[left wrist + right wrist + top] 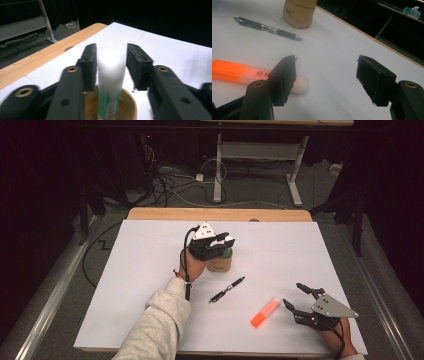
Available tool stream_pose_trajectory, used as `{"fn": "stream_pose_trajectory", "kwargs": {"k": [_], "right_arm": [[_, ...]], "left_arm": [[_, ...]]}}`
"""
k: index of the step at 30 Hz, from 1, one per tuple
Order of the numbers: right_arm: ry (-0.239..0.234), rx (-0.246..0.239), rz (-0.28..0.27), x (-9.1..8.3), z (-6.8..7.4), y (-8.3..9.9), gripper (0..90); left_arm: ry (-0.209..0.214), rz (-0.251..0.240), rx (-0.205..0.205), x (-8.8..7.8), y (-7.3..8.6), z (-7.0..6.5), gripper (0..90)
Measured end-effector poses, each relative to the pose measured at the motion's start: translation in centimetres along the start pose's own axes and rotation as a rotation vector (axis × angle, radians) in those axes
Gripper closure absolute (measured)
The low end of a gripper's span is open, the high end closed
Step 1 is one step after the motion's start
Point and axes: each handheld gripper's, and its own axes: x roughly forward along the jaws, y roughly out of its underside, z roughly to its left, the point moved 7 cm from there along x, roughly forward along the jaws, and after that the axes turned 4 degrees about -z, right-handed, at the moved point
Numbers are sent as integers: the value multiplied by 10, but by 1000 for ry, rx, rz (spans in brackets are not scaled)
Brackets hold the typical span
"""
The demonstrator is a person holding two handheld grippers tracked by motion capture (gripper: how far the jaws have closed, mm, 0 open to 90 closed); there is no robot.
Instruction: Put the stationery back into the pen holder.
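A black pen (227,289) and an orange highlighter (265,312) lie apart on the white table (150,270).

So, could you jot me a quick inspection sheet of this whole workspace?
Surface: white sheet over wooden table.
Job's things: green-and-white marker upright in tan cup; black pen and orange highlighter lying flat.
Clutter: nothing seen.
Grippers: left gripper open around the marker, pads apart from it; right gripper open, empty, beside the highlighter.
Cables: one trails from each gripper; a tangle on the floor.
Surroundings: dark room, white desk frame.
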Motion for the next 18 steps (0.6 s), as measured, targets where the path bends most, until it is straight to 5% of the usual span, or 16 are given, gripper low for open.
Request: {"fn": "stream_pose_trajectory", "kwargs": {"k": [18], "right_arm": [[-1, -1, 3, 0, 0, 0, 328]], "left_arm": [[-25, 24, 133, -25, -13, -18, 446]]}}
